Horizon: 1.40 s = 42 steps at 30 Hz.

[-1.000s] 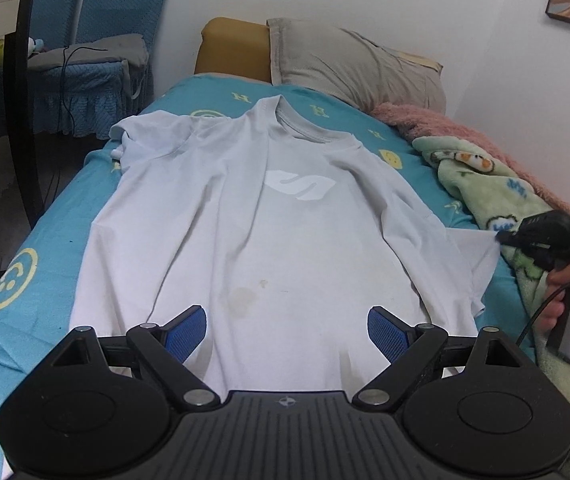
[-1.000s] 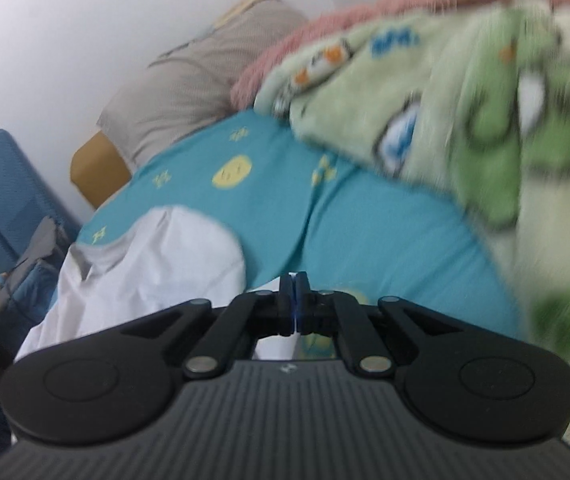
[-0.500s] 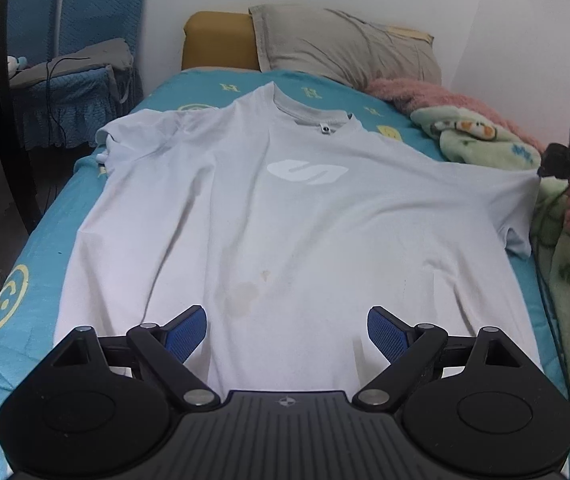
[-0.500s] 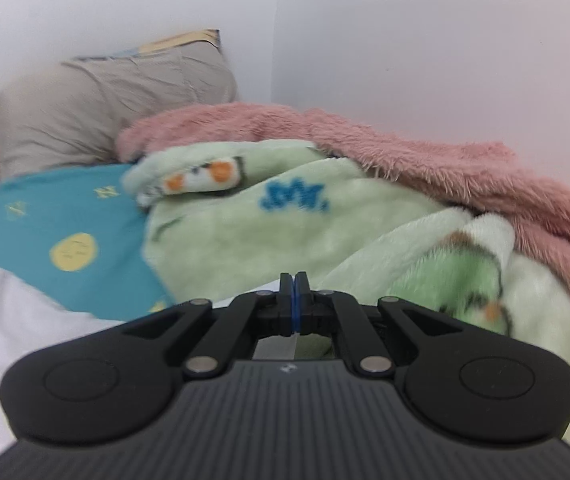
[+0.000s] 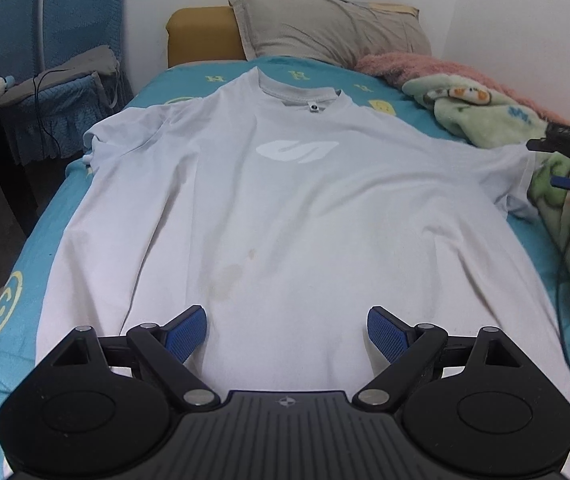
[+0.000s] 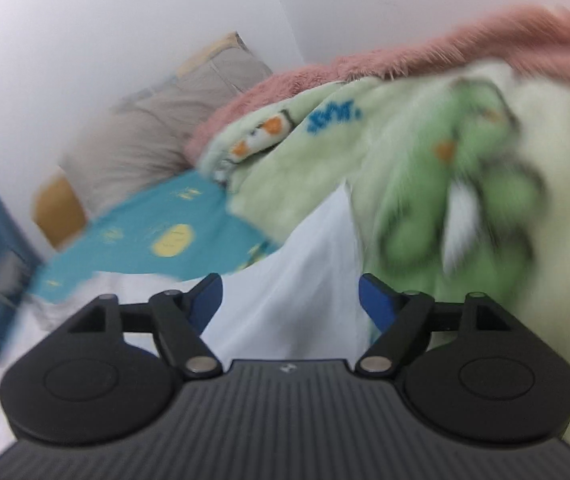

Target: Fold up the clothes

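One shirt (image 5: 285, 208) flat on bed (image 5: 17, 292), centre frame. Left gripper (image 5: 287, 330) spread, empty. Right gripper (image 6: 289, 300) opening over sleeve, nothing pinched; view blurred.

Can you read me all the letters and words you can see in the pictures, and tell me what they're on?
"H": yellow letters printed in several spots on the blue bedsheet.
White logo on the chest of the white T-shirt: a shape, no letters to read.
Small round neck tag inside the collar: too small to read.
Blue lettering on the green blanket: too blurred to read.
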Each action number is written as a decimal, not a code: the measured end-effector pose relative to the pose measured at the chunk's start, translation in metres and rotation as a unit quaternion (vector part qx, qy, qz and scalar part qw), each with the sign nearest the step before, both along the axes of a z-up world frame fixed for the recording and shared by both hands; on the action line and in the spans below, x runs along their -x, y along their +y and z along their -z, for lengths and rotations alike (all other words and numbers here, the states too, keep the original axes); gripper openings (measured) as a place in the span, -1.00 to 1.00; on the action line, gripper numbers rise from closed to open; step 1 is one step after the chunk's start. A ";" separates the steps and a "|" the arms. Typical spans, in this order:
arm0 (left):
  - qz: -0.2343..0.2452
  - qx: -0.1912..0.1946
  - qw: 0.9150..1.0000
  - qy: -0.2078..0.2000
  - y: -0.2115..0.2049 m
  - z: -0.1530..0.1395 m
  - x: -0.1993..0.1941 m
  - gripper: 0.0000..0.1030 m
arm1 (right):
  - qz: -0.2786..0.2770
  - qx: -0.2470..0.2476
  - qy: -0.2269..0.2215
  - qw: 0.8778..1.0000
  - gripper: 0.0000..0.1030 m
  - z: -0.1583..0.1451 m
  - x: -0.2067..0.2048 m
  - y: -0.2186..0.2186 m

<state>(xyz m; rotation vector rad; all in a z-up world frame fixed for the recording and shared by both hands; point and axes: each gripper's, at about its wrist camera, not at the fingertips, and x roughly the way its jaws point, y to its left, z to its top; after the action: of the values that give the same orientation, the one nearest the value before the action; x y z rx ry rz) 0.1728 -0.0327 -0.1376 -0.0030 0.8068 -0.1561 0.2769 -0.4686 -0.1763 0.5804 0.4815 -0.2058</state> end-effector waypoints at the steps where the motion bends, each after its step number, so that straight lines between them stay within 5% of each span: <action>1: 0.000 0.001 1.000 0.003 0.001 0.000 0.002 0.74 | -0.002 -0.035 0.006 0.999 0.51 0.007 0.010 0.003; 5: -0.003 0.021 1.000 0.011 0.007 -0.003 0.012 0.74 | 0.011 -0.134 0.011 0.991 0.50 0.034 0.032 0.014; 11: -0.011 0.029 0.999 0.020 0.008 -0.002 0.010 0.74 | 0.031 -0.149 0.026 0.988 0.35 0.054 0.003 0.008; 14: -0.016 0.037 0.999 0.031 0.007 0.001 0.005 0.74 | 0.047 -0.141 0.020 0.989 0.09 0.067 -0.008 0.010; 15: -0.017 0.042 0.998 0.033 0.006 0.001 0.004 0.74 | 0.053 -0.136 0.014 0.989 -0.22 0.068 -0.011 0.011; 16: -0.017 0.047 0.998 0.033 0.005 0.001 0.002 0.74 | 0.064 -0.131 0.020 0.989 -0.79 0.069 -0.013 0.010; 21: -0.027 0.064 0.997 0.023 0.004 -0.009 -0.002 0.74 | 0.071 -0.031 -0.004 0.997 -0.89 0.048 -0.018 0.006; 23: -0.032 0.063 0.997 0.022 0.005 -0.011 -0.003 0.74 | 0.061 0.008 -0.007 0.998 -0.89 0.040 -0.022 0.005; 29: -0.029 0.038 0.999 0.013 0.005 -0.012 -0.001 0.74 | 0.021 0.022 0.042 0.999 -0.79 0.027 -0.025 0.004; 30: -0.028 0.036 0.999 0.009 0.005 -0.014 0.001 0.74 | 0.015 0.023 0.051 0.998 -0.67 0.022 -0.020 0.007; 33: -0.023 0.025 0.999 -0.013 0.005 -0.024 0.009 0.74 | 0.002 0.021 0.055 0.998 0.49 0.003 0.007 0.020; 34: -0.023 0.021 0.999 -0.024 0.006 -0.028 0.013 0.74 | 0.001 0.022 0.048 0.999 0.58 -0.007 0.019 0.026; 42: -0.022 0.036 0.994 -0.102 0.016 -0.071 0.055 0.74 | -0.054 -0.001 0.007 0.999 0.54 -0.090 0.117 0.088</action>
<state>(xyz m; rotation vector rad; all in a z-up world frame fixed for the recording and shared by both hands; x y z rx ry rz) 0.1182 -0.0172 -0.0662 -0.0721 0.5967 -0.1414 0.1603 -0.3804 -0.0866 0.5541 0.5250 -0.1070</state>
